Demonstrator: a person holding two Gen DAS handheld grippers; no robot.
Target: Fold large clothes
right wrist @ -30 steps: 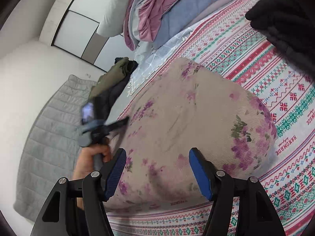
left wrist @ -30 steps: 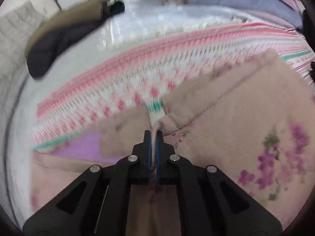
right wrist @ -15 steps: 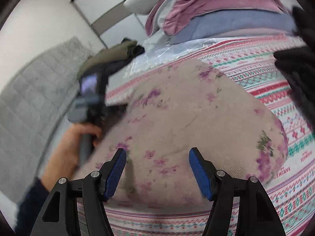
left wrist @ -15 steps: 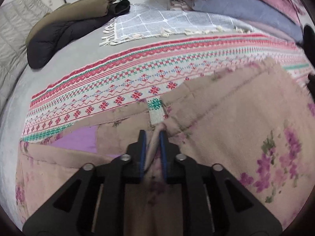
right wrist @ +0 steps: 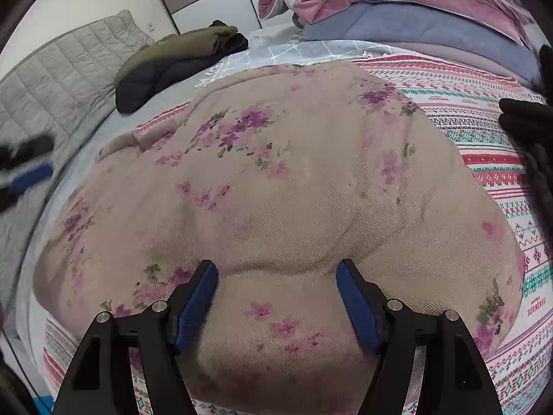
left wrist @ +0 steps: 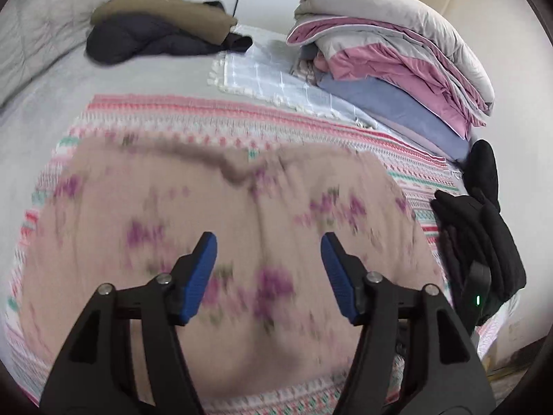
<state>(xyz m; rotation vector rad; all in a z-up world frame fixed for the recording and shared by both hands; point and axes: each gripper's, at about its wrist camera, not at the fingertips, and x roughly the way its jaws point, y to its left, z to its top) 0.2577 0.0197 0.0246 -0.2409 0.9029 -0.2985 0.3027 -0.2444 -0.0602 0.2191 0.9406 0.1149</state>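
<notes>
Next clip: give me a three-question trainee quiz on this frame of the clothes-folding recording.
1. True or false: the left gripper is clamped on the floral garment.
2. Which lies under the garment? A) the patterned blanket B) bare floor C) a table
3. Fill in: the right gripper is ____, holding nothing.

Key: 1 false, it is open above the fabric; 2 A; 3 open.
</notes>
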